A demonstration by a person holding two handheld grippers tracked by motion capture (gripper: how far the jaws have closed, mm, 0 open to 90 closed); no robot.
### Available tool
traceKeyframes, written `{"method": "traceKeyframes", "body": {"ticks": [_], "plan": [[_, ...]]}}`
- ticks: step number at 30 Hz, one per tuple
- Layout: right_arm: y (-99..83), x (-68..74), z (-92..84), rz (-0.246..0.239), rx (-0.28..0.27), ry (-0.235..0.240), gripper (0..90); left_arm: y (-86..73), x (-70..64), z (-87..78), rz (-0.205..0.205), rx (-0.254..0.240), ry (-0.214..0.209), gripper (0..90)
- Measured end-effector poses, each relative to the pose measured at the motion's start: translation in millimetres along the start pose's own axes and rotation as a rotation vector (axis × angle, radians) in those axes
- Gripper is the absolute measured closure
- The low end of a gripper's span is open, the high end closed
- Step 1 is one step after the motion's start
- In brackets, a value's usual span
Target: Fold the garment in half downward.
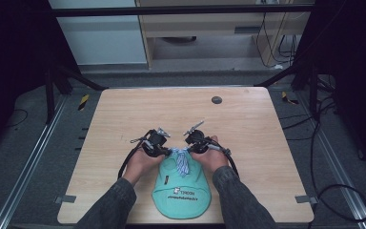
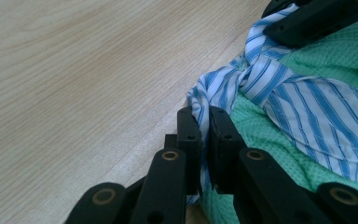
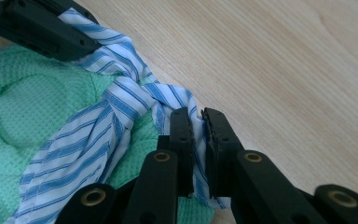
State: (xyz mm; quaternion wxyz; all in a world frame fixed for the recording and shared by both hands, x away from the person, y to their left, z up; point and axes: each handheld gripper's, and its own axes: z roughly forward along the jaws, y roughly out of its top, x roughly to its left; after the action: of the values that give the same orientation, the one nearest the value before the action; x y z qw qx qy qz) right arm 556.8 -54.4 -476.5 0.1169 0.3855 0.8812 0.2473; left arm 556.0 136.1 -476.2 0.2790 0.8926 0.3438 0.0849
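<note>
I have the striped cloth [image 1: 182,161] pinched from both sides: my left tool [image 2: 204,122] is clenched on its bunched edge, and my right tool [image 3: 196,122] is clenched on the opposite stretch, with the knot [image 3: 121,95] between them. The blue-and-white cloth lies across the far end of a green mesh bag [image 1: 181,188], which rests flat on the near middle of the table [image 1: 248,143], its printed end toward me. In the high view my left tool [image 1: 164,153] and right tool [image 1: 189,150] sit close together at the bag's far edge, my grey sleeves [image 1: 240,200] coming in from below.

The table is pale wood with a fine straight grain, bare around the bag apart from a small dark round disc [image 1: 216,100] near its far right corner. It stands on grey carpet [image 1: 38,157] between metal rails [image 1: 26,176]. Cables [image 1: 329,191] loop on the floor to the right, and light wooden furniture [image 1: 205,28] stands behind, with dark framing on both sides.
</note>
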Motion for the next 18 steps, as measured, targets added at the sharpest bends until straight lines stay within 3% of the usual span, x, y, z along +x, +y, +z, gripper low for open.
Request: {"method": "traceKeyframes", "body": {"ticks": [12,18], "plan": [[8.2,-4.7,-28.3,-0.059,-0.096,-0.002,82.6,12.9,-1.5,-27.3,0.087,-0.087,0.034,84.6],[11.8,-8.0,-41.8,-0.079,-0.143,0.004,82.5,18.7,0.2,-39.3,0.100,-0.123,0.047,84.6]]}}
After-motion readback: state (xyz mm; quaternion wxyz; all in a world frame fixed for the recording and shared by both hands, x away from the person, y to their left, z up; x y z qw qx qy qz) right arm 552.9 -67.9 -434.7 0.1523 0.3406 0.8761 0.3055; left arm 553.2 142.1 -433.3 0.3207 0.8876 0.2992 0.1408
